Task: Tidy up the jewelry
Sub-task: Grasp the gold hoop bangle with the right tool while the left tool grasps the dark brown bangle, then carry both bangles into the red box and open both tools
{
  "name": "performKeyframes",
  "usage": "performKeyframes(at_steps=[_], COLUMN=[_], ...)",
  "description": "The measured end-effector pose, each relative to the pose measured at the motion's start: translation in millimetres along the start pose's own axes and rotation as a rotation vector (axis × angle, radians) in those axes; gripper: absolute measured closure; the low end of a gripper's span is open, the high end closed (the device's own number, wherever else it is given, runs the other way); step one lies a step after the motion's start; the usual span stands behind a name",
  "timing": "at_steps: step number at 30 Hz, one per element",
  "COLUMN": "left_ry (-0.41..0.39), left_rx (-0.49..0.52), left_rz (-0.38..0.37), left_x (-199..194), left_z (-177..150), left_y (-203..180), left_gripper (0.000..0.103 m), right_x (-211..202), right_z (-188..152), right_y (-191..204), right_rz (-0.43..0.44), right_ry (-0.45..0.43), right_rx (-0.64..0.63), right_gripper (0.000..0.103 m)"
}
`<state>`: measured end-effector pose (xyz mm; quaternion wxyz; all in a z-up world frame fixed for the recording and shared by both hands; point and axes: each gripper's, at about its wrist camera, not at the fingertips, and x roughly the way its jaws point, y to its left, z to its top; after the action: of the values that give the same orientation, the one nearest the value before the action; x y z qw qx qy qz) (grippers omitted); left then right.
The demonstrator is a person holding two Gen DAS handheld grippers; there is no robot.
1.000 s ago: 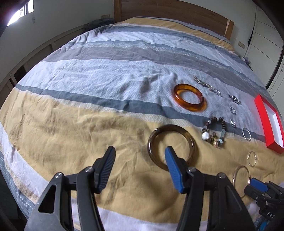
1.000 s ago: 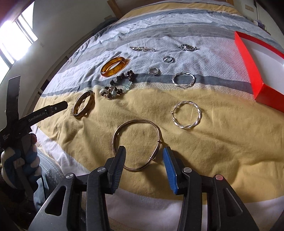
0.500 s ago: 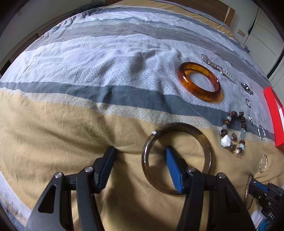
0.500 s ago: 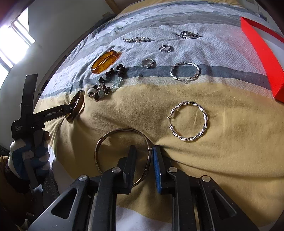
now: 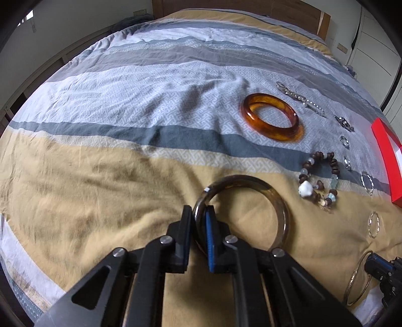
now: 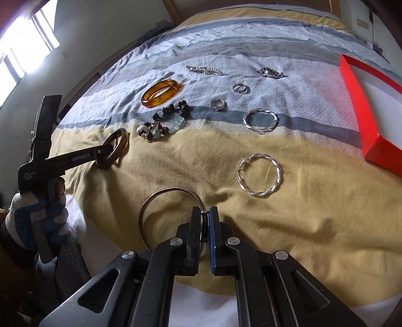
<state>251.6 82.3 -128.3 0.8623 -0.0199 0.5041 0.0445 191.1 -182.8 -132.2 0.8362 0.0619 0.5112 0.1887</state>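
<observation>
My left gripper [image 5: 199, 213] is shut on the near-left rim of a dark brown bangle [image 5: 273, 196] that lies on the yellow band of the bedspread; it also shows in the right wrist view [image 6: 118, 143]. My right gripper [image 6: 204, 216] is shut on the right side of a thin metal bangle [image 6: 160, 195], also seen in the left wrist view [image 5: 356, 279]. An open red box [image 6: 361, 108] with a white inside lies at the right.
On the striped bedspread [image 5: 88, 176] lie an amber bangle [image 5: 272, 117], a beaded bracelet [image 5: 317, 181], two twisted silver hoops [image 6: 258, 174], two small rings [image 6: 217, 104], a silver chain [image 6: 204, 70] and a silver clasp piece [image 6: 270, 73]. A wooden headboard [image 5: 238, 7] stands behind.
Both grippers moved down onto the bed and closed. The left one closed on the dark brown bangle's rim, the right one on the thin metal bangle.
</observation>
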Motion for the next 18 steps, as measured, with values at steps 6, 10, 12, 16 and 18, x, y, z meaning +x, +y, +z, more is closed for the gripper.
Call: performKeyframes(at_steps=[6, 10, 12, 16, 18], left_ry=[-0.031, -0.05, -0.062, -0.095, -0.112], left_rx=[0.004, 0.011, 0.014, 0.025, 0.028], left_rz=[0.012, 0.025, 0.022, 0.022, 0.022], left_x=[-36.2, -63.4, -79.0, -110.9, -126.4], left_z=[-17.5, -30.7, -38.1, -53.1, -59.8], left_y=[-0.9, 0.7, 1.6, -1.0, -3.1], left_gripper=[0.095, 0.095, 0.095, 0.095, 0.095], right_x=[-36.9, -67.4, -83.6, -115.2, -130.4], right_z=[-8.7, -16.1, -20.4, -31.4, -37.3], right_y=[0.6, 1.2, 1.9, 2.6, 1.8], right_rz=[-0.038, -0.056, -0.063, -0.067, -0.07], right_ry=[-0.052, -0.103, -0.128, -0.182, -0.21], right_rx=[-0.009, -0.003, 0.002, 0.018, 0.025], right_gripper=[0.096, 0.096, 0.096, 0.096, 0.096])
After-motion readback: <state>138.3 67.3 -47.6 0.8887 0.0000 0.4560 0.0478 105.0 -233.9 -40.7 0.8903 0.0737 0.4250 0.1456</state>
